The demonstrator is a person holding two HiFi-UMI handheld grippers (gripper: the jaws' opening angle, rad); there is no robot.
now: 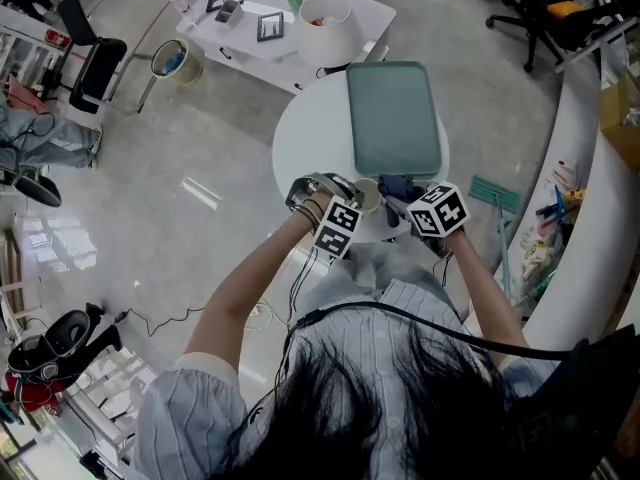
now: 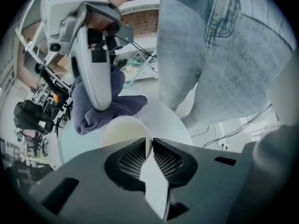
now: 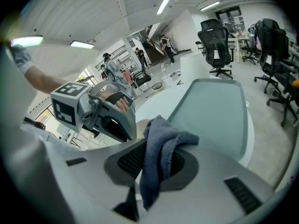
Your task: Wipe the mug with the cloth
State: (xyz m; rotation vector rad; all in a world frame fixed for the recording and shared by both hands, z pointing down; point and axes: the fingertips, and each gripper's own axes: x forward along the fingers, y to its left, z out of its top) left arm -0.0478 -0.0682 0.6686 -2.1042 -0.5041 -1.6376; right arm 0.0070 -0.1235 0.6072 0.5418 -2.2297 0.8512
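Observation:
A cream mug stands at the near edge of the round white table. My left gripper is shut on the mug, its jaws pinching the wall at the rim. In the head view the left gripper sits just left of the mug. My right gripper is shut on a blue-grey cloth, which bunches up between the jaws. The cloth hangs beside the mug's far rim, touching or almost touching it. Seen from above, the right gripper holds the cloth just right of the mug.
A green tray lies on the table beyond the mug. Farther back, a second white table carries a bowl and picture frames. Office chairs stand at the back right, and a curved white counter runs along the right.

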